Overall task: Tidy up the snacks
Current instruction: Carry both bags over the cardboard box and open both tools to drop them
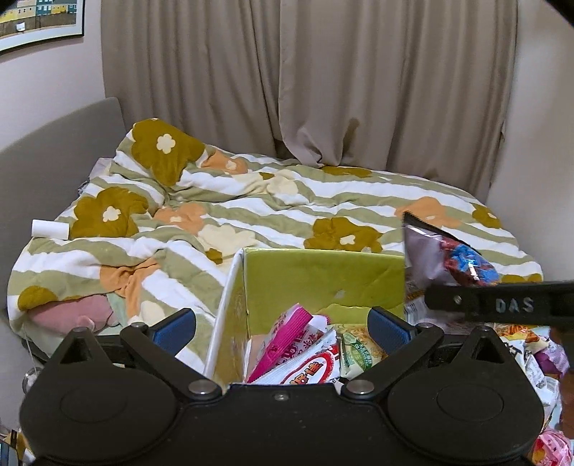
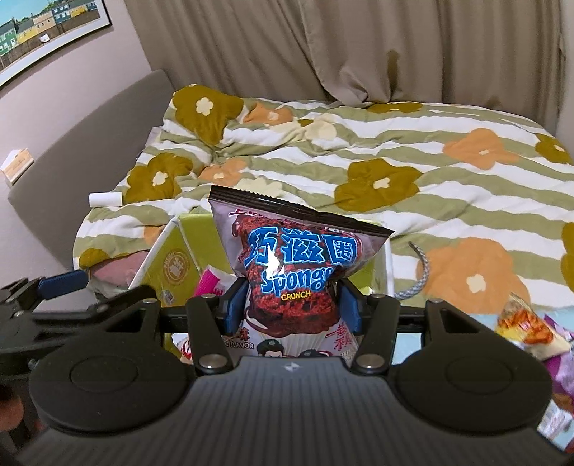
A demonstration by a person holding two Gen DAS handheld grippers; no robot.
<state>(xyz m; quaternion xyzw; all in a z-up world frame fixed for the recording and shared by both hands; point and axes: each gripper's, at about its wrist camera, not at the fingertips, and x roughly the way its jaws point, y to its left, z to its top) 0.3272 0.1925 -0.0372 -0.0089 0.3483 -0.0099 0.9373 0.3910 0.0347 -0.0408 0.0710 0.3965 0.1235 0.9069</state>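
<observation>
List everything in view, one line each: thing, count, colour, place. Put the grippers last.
Sponge Crunch packet: one, purple-brown with blue lettering, upright between the right gripper's pads.
Box: one, yellow-green, against the bed, open, snack packets inside.
Pink packet: one, pink and white, in the box.
Loose snack packets: several, mixed colours, right of the box.
Duvet: one, green-white stripes with flowers, on the bed.
White tube: one, at the duvet's left edge.
Curtains: beige, behind the bed.
Framed picture: one, on the left wall.
Left gripper: black, blue pads, open above the box.
Right gripper: black, gripping the packet.
</observation>
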